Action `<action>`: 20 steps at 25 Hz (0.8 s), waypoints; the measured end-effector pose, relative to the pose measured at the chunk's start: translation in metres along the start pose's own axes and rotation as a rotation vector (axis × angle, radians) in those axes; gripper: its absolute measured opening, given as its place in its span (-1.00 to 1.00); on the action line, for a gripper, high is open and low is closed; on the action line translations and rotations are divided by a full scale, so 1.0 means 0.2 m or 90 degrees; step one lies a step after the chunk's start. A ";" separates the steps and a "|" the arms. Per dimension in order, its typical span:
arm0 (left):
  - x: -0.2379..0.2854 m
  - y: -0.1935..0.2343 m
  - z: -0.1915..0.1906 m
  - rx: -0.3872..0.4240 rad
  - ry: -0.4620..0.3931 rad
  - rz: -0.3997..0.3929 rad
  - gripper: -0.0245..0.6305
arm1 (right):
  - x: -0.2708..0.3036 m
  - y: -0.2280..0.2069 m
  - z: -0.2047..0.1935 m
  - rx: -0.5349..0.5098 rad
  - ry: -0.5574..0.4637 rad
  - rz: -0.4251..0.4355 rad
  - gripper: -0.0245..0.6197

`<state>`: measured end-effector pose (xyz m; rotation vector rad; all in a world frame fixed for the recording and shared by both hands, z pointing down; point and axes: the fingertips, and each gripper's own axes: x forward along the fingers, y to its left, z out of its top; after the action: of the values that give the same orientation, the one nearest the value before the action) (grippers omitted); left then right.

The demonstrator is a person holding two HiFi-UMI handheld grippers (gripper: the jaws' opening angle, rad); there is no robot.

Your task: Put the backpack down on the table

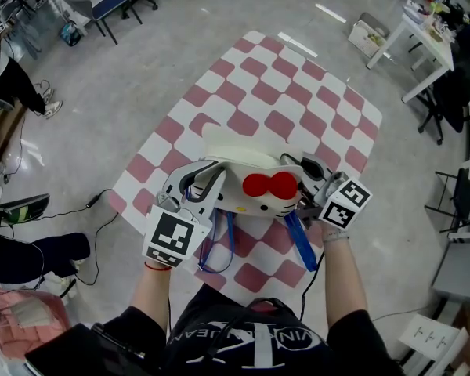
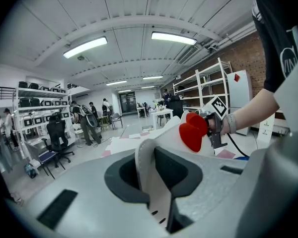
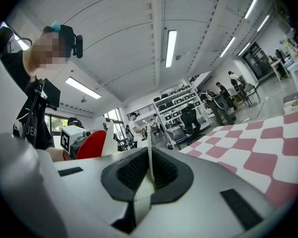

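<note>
Item: one backpack (image 1: 247, 171), carried between my two claws. Location: over the pink-and-white checked table (image 1: 298, 92), towards its near corner; I cannot tell whether its underside touches the top. Holders: left gripper (image 1: 206, 180), jaws clamped on a thick white edge of the bag; right gripper (image 1: 304, 172), jaws pinched on a thin white edge at the opposite side. Risks, as I judge them: the thin right-hand edge could slide out of the pinch and tip the bag sideways. Set too near the corner, the bag could overhang and drop off. The dangling straps could fold underneath and leave it rocking. Appearance: white, soft-sided, cat-face style, with a red bow (image 1: 270, 185) on the upturned side and blue straps (image 1: 219, 245) hanging from the side nearest me.
</note>
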<state>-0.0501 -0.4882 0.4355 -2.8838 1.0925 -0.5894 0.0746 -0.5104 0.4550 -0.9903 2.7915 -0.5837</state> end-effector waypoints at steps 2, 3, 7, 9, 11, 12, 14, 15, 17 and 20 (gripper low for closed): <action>0.00 -0.01 -0.01 0.002 0.001 -0.004 -0.75 | -0.01 -0.01 -0.01 0.000 -0.006 0.001 -0.89; 0.00 -0.02 -0.01 0.004 0.002 -0.007 -0.75 | -0.02 -0.01 -0.02 0.002 -0.009 0.001 -0.89; -0.01 -0.06 -0.04 0.015 0.009 -0.022 -0.75 | -0.04 0.00 -0.05 0.010 -0.017 0.007 -0.89; -0.02 -0.07 -0.05 0.017 0.015 -0.027 -0.75 | -0.04 0.01 -0.05 0.004 -0.015 0.013 -0.89; -0.06 -0.09 -0.06 0.017 0.020 -0.027 -0.75 | -0.06 0.05 -0.05 -0.001 -0.012 0.021 -0.89; -0.08 -0.11 -0.06 0.016 0.021 -0.027 -0.75 | -0.07 0.08 -0.05 -0.001 -0.012 0.024 -0.89; -0.12 -0.14 -0.08 0.014 0.022 -0.026 -0.75 | -0.10 0.12 -0.07 -0.002 -0.012 0.026 -0.89; -0.12 -0.15 -0.09 0.013 0.022 -0.026 -0.75 | -0.11 0.13 -0.07 -0.003 -0.012 0.026 -0.89; -0.14 -0.17 -0.10 0.013 0.024 -0.026 -0.75 | -0.12 0.15 -0.08 -0.008 -0.009 0.025 -0.89; -0.16 -0.18 -0.10 0.012 0.027 -0.024 -0.75 | -0.12 0.17 -0.09 -0.024 0.002 0.023 -0.89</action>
<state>-0.0559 -0.4377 0.4487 -2.8943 1.0344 -0.6612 0.0696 -0.4652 0.4567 -0.9448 2.8265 -0.5306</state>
